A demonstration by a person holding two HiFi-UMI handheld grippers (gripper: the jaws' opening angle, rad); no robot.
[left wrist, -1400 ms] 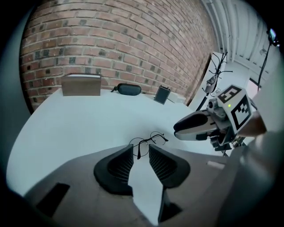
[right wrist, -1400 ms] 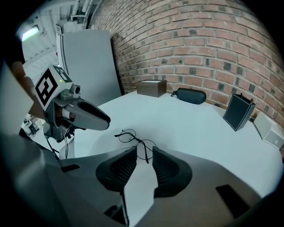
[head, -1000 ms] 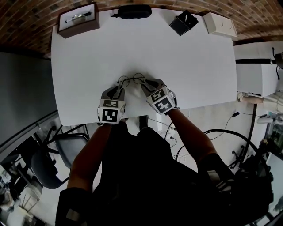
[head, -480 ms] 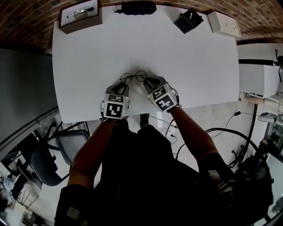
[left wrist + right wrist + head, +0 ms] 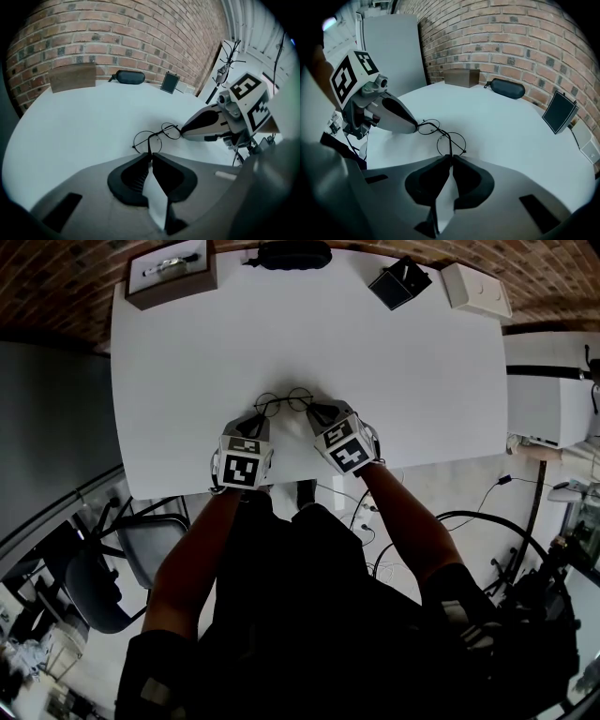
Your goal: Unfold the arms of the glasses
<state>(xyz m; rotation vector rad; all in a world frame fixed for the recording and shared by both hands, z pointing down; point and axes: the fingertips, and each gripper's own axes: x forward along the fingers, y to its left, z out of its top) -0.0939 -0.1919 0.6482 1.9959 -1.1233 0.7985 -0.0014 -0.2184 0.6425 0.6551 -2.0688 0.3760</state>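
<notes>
While their jaws have just been closing, both grippers now pinch the glasses (image 5: 284, 403), which sit at mid-frame in the head view near the lower edge of the white table (image 5: 187, 352); the left gripper (image 5: 255, 419) has its jaws nearly together on the thin wire arm at the picture's left; the right gripper (image 5: 316, 412) grips the other arm likewise; from here, each arm should probably swing outward slowly about its hinge; a light pinch spares the wire; keeping the frame low over the table limits any drop.

Wide tabletop (image 5: 309, 334) between glasses (image 5: 284, 401) and case (image 5: 293, 255)
</notes>
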